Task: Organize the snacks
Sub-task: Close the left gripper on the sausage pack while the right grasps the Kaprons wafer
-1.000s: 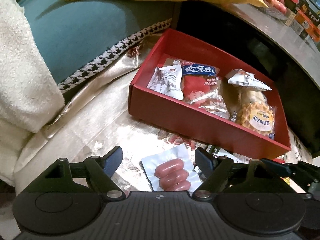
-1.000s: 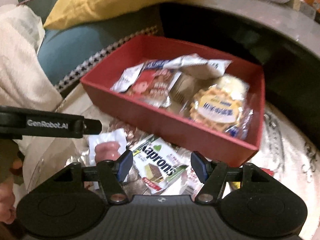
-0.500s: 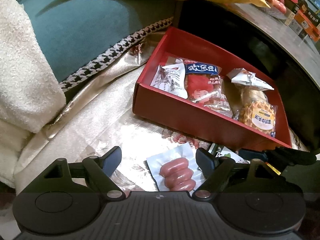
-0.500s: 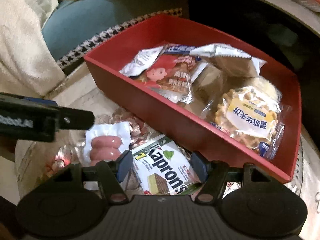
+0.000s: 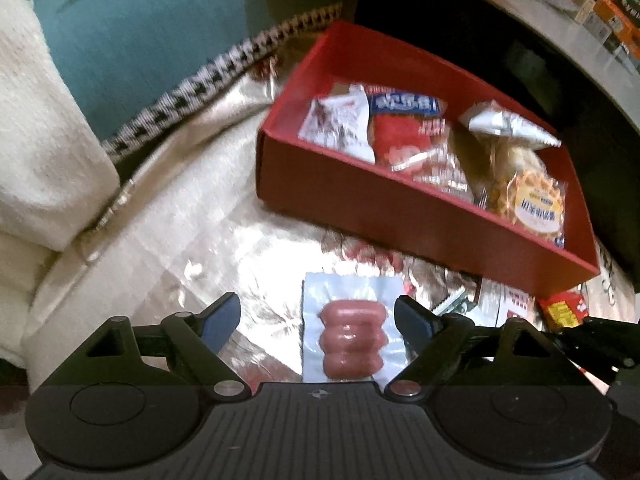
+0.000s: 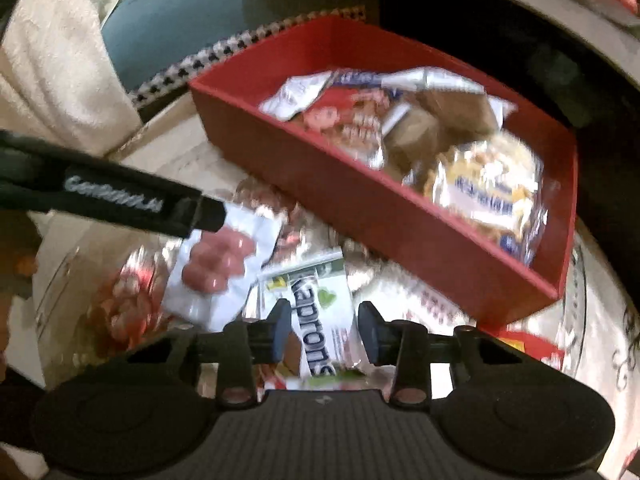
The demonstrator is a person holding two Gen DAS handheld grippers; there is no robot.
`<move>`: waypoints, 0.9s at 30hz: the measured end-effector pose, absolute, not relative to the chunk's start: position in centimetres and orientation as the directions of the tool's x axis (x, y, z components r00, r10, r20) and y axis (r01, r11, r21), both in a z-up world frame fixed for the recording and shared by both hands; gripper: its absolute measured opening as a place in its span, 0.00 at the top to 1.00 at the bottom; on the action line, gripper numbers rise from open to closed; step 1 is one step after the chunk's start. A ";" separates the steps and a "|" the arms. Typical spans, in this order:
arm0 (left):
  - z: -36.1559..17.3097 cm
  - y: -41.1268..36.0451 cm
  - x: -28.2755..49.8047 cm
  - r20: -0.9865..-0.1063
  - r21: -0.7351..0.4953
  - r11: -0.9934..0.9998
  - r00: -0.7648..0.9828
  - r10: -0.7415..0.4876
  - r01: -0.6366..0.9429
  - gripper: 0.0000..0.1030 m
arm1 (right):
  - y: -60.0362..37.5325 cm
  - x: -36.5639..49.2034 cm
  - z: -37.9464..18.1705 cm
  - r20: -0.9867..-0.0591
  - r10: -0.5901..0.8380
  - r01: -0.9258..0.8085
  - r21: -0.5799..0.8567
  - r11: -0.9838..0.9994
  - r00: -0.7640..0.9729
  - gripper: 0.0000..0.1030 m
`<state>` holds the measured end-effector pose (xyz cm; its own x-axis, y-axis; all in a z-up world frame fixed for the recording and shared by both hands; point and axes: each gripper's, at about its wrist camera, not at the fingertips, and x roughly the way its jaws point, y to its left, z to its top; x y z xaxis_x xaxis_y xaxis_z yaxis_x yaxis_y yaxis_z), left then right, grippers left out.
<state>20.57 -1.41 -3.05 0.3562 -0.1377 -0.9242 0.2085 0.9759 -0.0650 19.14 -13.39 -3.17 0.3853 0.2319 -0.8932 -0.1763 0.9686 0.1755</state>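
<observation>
A red box (image 5: 360, 204) on the shiny cloth holds several snack packs, among them a waffle pack (image 5: 532, 204). A white sausage pack (image 5: 352, 336) lies in front of the box, between the wide-open fingers of my left gripper (image 5: 318, 316). In the right wrist view the box (image 6: 360, 200) is ahead and the sausage pack (image 6: 218, 264) lies left. My right gripper (image 6: 322, 328) has its fingers close on either side of a green and white Kaprons wafer pack (image 6: 316, 320), with small gaps showing. The left gripper's finger (image 6: 120, 200) crosses that view over the sausage pack.
A teal cushion (image 5: 160, 40) with houndstooth trim and a cream blanket (image 5: 44, 140) lie to the left. More small packs (image 5: 560, 308) lie by the box's near right corner. A grey counter (image 5: 560, 20) with goods runs behind.
My right gripper has narrowed around the Kaprons wafer pack and moved closer to it. My left gripper has shifted so the sausage pack sits centred between its open fingers.
</observation>
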 end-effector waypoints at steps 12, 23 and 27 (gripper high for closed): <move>-3.4 -1.6 20.7 -0.927 -0.054 0.976 0.353 -0.127 0.210 0.13 | -10.8 20.2 -4.0 -0.891 0.217 -0.243 0.126 0.962 0.399 0.50; -3.8 -1.6 20.6 -0.931 -0.060 0.974 0.339 -0.133 0.217 0.13 | -10.9 18.5 -3.5 -0.892 0.193 -0.176 0.130 0.976 0.409 0.57; -4.8 -3.0 20.4 -0.938 -0.032 0.971 0.328 -0.111 0.237 0.13 | -12.8 17.6 -2.1 -0.878 0.213 -0.120 0.179 0.977 0.428 0.75</move>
<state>20.37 -2.99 -4.82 0.3278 -0.1108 -0.9382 0.2369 0.9710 -0.0319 17.61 -12.77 -2.15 0.4277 0.2134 -0.8784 -0.1200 0.9765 0.1788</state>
